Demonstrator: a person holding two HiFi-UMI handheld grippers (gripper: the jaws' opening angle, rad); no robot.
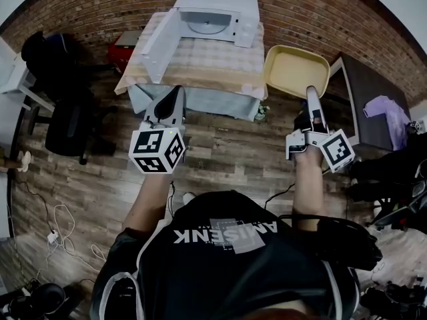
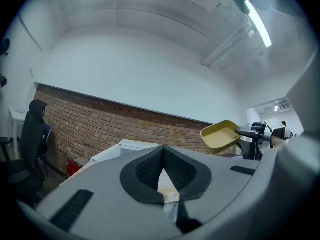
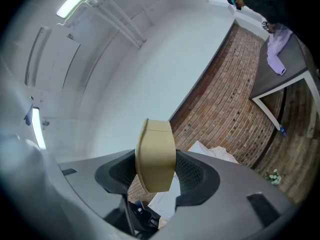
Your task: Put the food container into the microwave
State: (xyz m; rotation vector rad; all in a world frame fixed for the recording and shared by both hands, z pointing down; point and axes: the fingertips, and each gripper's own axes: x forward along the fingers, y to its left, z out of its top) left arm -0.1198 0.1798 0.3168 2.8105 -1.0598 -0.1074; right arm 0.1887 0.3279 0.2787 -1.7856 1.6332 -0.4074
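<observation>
A table (image 1: 200, 65) under a checked cloth stood against the brick wall (image 1: 87, 9), with a red box (image 1: 125, 42) just off its left edge. A black office chair (image 1: 67, 122) stood further left. A purple cloth (image 1: 387, 112) lay toward the right edge of a dark desk (image 1: 367, 79).

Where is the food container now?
In the head view the food container is at the upper right, held in the air by the right gripper, beside the table with the microwave.

matt beige plastic food container (image 1: 297, 71), smooth white microwave (image 1: 217, 5), rough brick wall (image 1: 87, 9), wood-grain plank floor (image 1: 227, 152)
</observation>
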